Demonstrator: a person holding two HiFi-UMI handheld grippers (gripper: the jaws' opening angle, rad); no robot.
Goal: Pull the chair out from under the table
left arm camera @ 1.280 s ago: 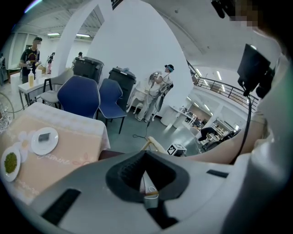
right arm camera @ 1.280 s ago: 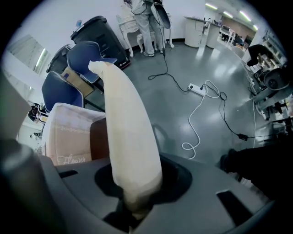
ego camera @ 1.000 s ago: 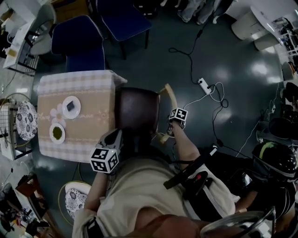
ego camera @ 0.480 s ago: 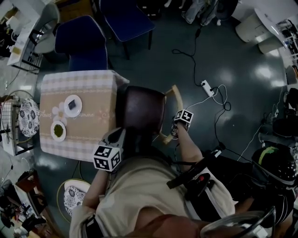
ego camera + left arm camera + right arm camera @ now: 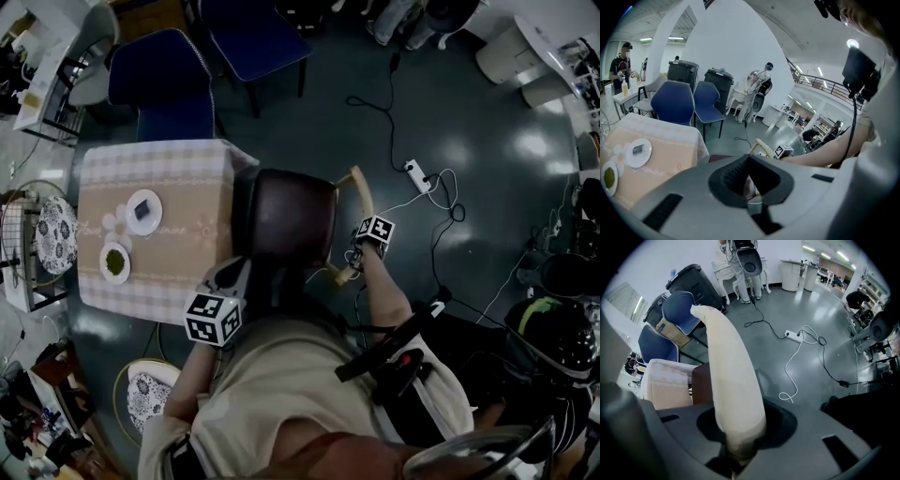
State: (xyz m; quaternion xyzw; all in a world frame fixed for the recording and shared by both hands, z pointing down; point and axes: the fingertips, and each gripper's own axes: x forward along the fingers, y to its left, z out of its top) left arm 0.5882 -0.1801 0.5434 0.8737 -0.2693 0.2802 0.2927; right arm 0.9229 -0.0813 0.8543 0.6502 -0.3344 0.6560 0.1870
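Chair [image 5: 286,220] stands beside the table [image 5: 178,178] — right hand-held gripper [image 5: 349,265] clamped on its pale backrest [image 5: 726,380]; left hand-held gripper [image 5: 232,277] closed on nothing, near the seat.

Table [image 5: 150,159], pale checked cloth: white plate [image 5: 143,209] with a dark square piece near centre, small dish of green stuff [image 5: 115,263] at the plate's 7 o'clock. Dark glossy floor [image 5: 487,103]: brown-seated chair [image 5: 281,220] at the table's 3 o'clock, blue chairs [image 5: 159,84] at 12, white power strip [image 5: 413,174] with trailing cables further out at 2.
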